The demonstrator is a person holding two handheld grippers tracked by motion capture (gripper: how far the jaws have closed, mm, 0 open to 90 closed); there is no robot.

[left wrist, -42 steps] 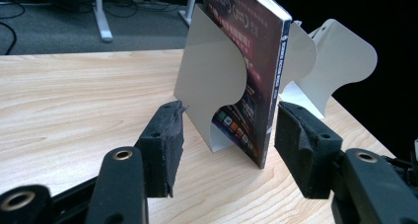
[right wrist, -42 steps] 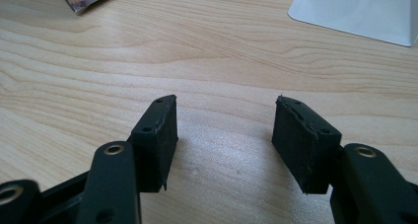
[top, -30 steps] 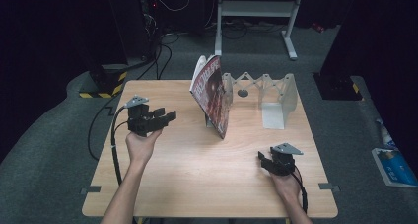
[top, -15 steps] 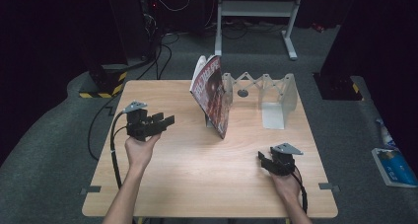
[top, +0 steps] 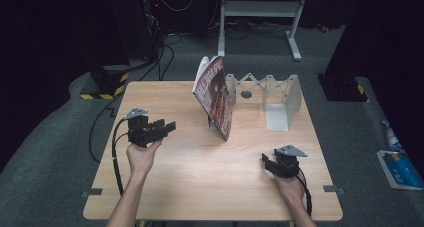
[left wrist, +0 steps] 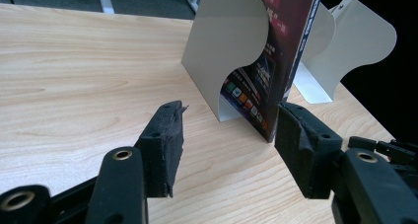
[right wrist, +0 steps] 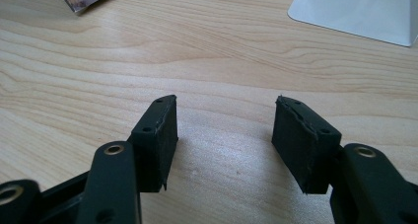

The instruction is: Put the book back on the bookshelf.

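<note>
Left hand-held gripper (top: 167, 128) drew back from magazine (top: 216, 96)

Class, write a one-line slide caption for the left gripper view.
Open left claw faces a dark magazine standing against a pale bookend on the wooden table.

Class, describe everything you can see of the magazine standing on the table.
The magazine is thin and glossy, with a dark red cover carrying pale lettering and small coloured pictures near its bottom edge. It stands on its lower edge on the wooden table, tilted, leaning against a pale grey bookend of an expandable rack. Nothing grips it; the open left gripper points towards it.
</note>
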